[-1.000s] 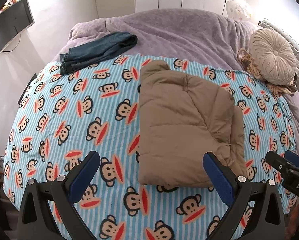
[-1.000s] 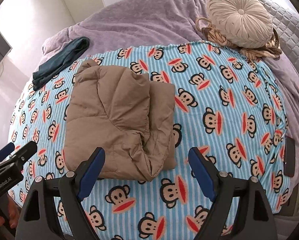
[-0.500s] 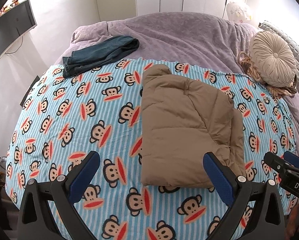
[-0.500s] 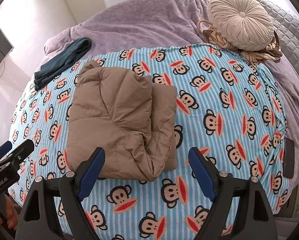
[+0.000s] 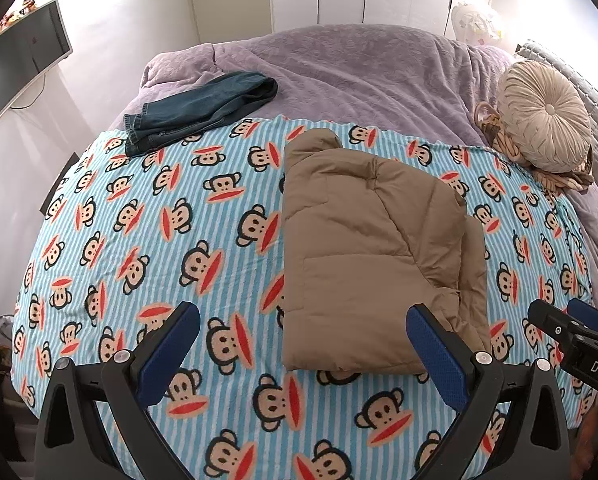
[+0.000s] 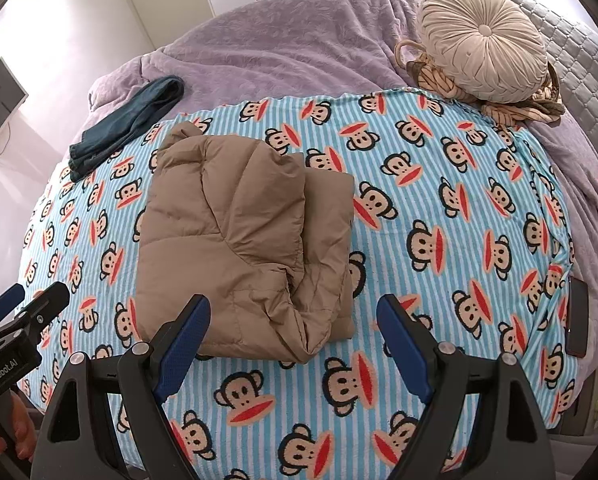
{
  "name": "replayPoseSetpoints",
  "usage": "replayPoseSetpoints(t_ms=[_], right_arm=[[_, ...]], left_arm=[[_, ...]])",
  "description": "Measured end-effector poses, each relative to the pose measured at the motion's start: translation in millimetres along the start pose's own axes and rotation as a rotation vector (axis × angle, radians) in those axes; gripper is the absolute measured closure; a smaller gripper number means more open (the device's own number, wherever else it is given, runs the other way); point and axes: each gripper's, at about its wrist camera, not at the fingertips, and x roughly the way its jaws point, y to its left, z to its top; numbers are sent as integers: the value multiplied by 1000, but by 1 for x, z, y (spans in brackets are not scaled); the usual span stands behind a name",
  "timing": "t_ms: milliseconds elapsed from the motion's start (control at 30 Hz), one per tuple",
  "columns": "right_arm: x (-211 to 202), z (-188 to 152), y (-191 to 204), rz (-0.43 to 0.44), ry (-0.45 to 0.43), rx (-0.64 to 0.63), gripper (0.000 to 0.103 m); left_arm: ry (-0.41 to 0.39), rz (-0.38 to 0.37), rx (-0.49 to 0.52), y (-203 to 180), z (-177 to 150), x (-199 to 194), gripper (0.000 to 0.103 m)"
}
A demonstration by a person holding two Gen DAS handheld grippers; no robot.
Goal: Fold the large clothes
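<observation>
The tan padded jacket (image 5: 371, 248) lay folded into a compact block on the monkey-print blanket (image 5: 147, 240) covering the bed, so its folding looked essentially done. Both the left gripper (image 5: 303, 344) and the right gripper (image 6: 295, 336) hovered above the blanket's near edge, jaws wide apart and holding nothing. The jeans (image 5: 203, 108) beyond also looked folded.

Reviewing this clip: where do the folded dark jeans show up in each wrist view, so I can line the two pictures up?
Left wrist: the dark jeans lie upper left of centre, across the border of purple blanket and monkey-print blanket.
Right wrist: the dark jeans lie far upper left, on that same border.
Shared landmark: the folded tan jacket, nearer the camera than the jeans, to their right.
</observation>
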Motion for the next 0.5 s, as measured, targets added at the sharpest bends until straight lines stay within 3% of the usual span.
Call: replayPoseSetpoints(t_ms=[500], right_arm=[[1,0,-1,0,0,0,16]], left_arm=[[2,-4,3,0,0,0,0]])
